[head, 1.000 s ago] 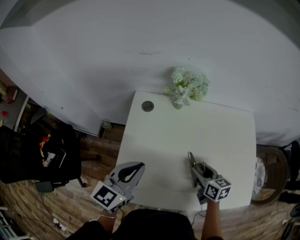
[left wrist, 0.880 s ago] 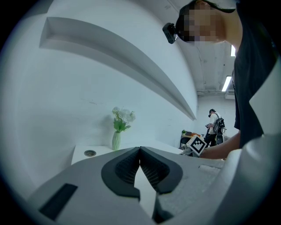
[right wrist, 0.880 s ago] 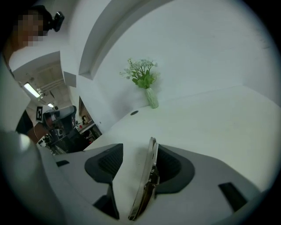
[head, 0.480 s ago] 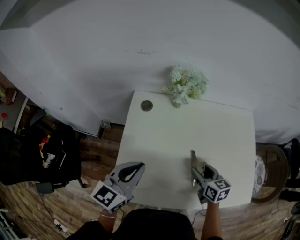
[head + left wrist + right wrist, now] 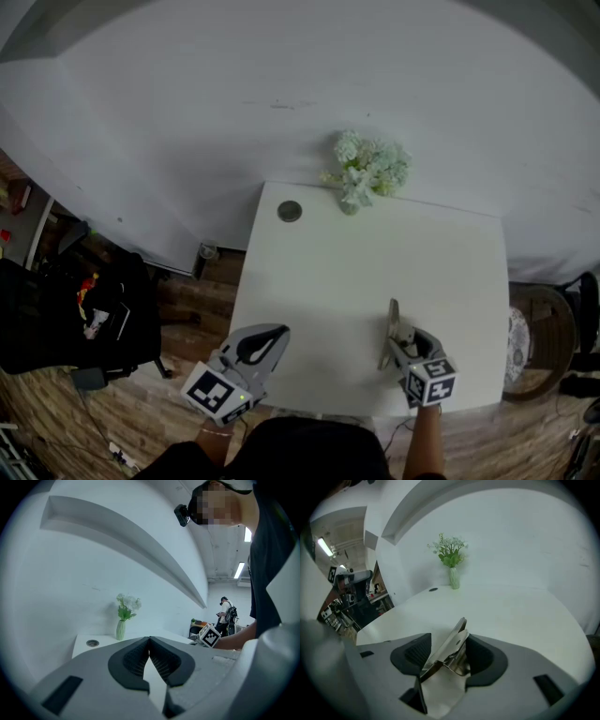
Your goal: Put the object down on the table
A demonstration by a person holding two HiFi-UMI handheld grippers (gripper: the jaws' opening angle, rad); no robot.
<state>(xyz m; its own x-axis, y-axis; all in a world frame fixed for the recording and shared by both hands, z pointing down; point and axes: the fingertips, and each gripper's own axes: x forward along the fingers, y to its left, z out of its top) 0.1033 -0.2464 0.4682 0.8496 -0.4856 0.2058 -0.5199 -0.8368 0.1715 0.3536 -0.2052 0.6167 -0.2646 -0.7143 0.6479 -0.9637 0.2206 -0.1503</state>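
We are at the set-down step, and the thing is not yet on the table point(image 5: 366, 267). Our right gripper point(image 5: 398, 340) sits over the near right part of the tabletop with its jaws clamped on a flat metal piece point(image 5: 388, 326), which looks like a folded clip or small tongs; we cannot tell which. In the right gripper view the piece stands tilted between the two dark pads: its upper edge leans on the right pad, its lower end sits low by the left pad, and its tip points toward the far edge. From the head view we cannot tell whether that tip touches the table or hangs just above it.

Our left gripper point(image 5: 277, 331) waits at the near left edge. Its jaws are together with nothing between them, as its own view shows plainly.

A vase of flowers point(image 5: 367, 171) stands at the far edge and a small round disc point(image 5: 290, 212) lies near the far left corner. Both are well apart from the metal piece, so the ground beneath the right gripper is bare.

The next move, as we judge it, calls for lowering the right gripper until the piece rests flat on the table, then parting the jaws and drawing back toward us. Since the piece sits aslant in the pads, it may tip or slide as we let go
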